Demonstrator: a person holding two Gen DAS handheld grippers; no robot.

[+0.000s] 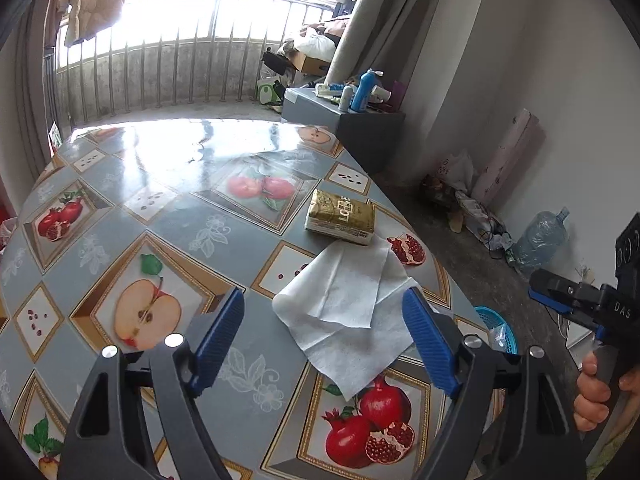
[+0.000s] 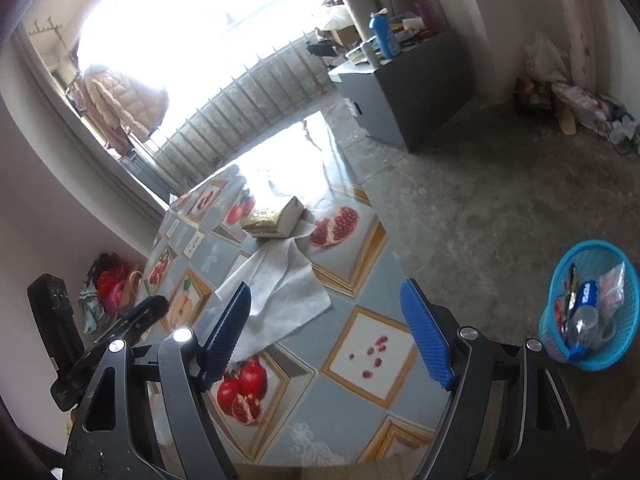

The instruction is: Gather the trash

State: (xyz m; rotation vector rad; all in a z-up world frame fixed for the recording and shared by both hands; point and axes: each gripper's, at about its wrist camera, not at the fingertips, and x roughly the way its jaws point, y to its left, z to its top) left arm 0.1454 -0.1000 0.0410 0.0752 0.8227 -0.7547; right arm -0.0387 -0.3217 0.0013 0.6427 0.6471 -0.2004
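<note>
A white paper napkin (image 1: 344, 304) lies unfolded on the fruit-patterned table (image 1: 168, 216), one corner reaching a gold tissue pack (image 1: 341, 217). My left gripper (image 1: 324, 320) hovers open just above the napkin's near part, its blue pads either side and nothing between them. In the right wrist view the napkin (image 2: 280, 284) and the gold pack (image 2: 274, 218) lie ahead and to the left. My right gripper (image 2: 326, 316) is open over the table's right side, empty. A blue mesh trash basket (image 2: 588, 308) with a bottle and wrappers stands on the floor to the right.
The table edge (image 2: 394, 256) drops to a concrete floor. A grey cabinet (image 1: 356, 120) with bottles stands beyond the table. A water jug (image 1: 540, 236) and clutter lie by the wall. A hand (image 1: 596, 396) holds the right gripper's handle.
</note>
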